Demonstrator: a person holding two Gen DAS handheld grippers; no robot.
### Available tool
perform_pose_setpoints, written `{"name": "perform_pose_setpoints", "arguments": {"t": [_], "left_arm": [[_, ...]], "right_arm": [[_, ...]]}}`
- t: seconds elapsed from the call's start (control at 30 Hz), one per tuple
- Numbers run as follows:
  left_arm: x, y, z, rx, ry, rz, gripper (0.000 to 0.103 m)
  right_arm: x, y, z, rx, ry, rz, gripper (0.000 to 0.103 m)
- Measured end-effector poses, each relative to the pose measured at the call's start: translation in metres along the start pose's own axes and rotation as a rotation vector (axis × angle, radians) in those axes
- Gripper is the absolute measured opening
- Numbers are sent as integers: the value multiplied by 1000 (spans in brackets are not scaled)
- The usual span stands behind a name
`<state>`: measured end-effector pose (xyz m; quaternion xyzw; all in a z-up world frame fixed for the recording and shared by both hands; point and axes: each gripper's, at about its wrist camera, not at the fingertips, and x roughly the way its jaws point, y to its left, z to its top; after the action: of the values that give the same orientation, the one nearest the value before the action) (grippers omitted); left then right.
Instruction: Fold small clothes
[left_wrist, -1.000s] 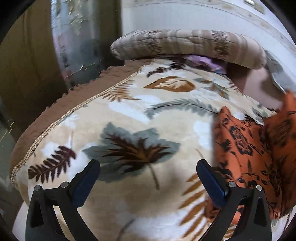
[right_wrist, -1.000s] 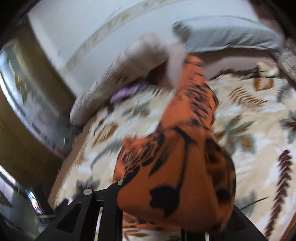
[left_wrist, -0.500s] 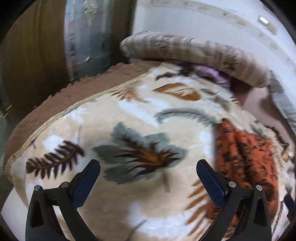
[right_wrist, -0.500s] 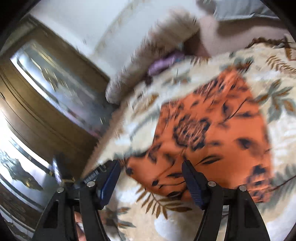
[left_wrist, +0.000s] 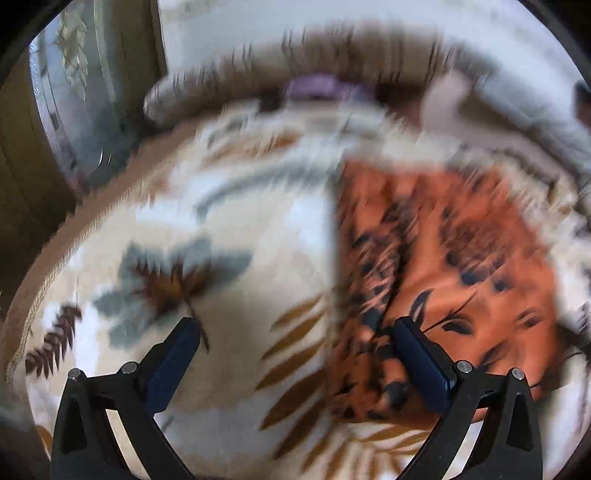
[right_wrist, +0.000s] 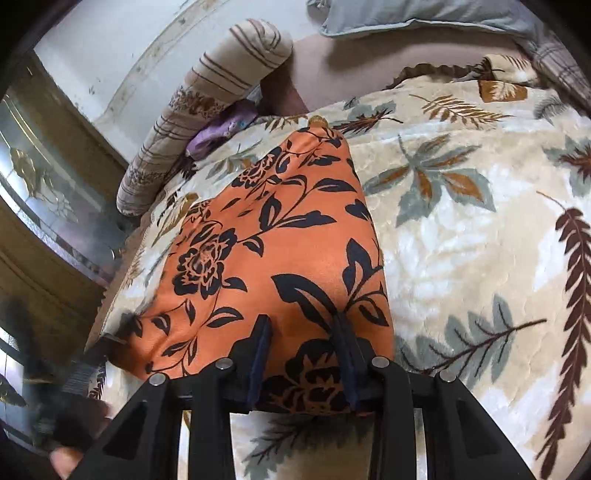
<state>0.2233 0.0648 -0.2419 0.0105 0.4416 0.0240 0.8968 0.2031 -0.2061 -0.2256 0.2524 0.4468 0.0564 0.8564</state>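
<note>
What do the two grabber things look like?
Both match. The left gripper and right gripper have black plastic frames with triangular cut-outs, round silver bolts, and flat dark blue pads on the fingers. No cables, markings or sleeves are visible.

Right of the orange garment (right_wrist: 273, 251), the leaf-print blanket (right_wrist: 461, 258) lies open and flat. Beyond its far edge, a striped bolster (right_wrist: 199, 107) and grey pillow (right_wrist: 406, 14) block the way; a wooden cabinet (right_wrist: 48, 206) stands left of it.
</note>
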Motion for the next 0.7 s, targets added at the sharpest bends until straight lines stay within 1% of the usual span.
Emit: {"name": "perform_pose_setpoints", "arguments": {"t": [0.03, 0.07, 0.13, 0.17, 0.3, 0.37, 0.43, 0.47, 0.53, 0.57, 0.6, 0.63, 0.67, 0.7], "left_arm": [[2, 9, 0, -65, 18, -43, 103], [1, 13, 2, -87, 27, -59, 103], [-1, 10, 4, -55, 22, -47, 103], [-2, 8, 4, -43, 18, -39, 103], [-1, 5, 5, -48, 23, -43, 103], [4, 8, 6, -59, 33, -57, 103], [7, 9, 5, -67, 43, -69, 103], [7, 10, 5, -68, 45, -70, 103], [7, 10, 5, -72, 47, -69, 103], [7, 10, 4, -73, 47, -68, 103], [7, 10, 4, -74, 49, -69, 103], [7, 10, 4, -77, 50, -70, 103], [7, 10, 4, -80, 52, -70, 103], [7, 10, 4, -83, 53, -69, 103]], "right_arm": [[-3, 3, 8, -11, -10, 1, 37], [-7, 6, 18, -26, -30, -10, 37], [-2, 10, 35, -38, -50, -27, 37], [4, 13, 50, -36, -52, -46, 37], [39, 23, 86, -40, -22, -91, 38], [72, 20, 100, -22, 36, -150, 38], [108, 11, 104, 5, 134, -200, 39], [116, 12, 108, 0, 141, -217, 39], [119, 22, 117, -33, 161, -245, 40], [118, 30, 122, -58, 164, -243, 40], [114, 39, 126, -90, 149, -219, 40], [111, 47, 129, -115, 136, -180, 40], [109, 60, 133, -143, 128, -120, 40], [109, 69, 135, -157, 132, -77, 40]]}}
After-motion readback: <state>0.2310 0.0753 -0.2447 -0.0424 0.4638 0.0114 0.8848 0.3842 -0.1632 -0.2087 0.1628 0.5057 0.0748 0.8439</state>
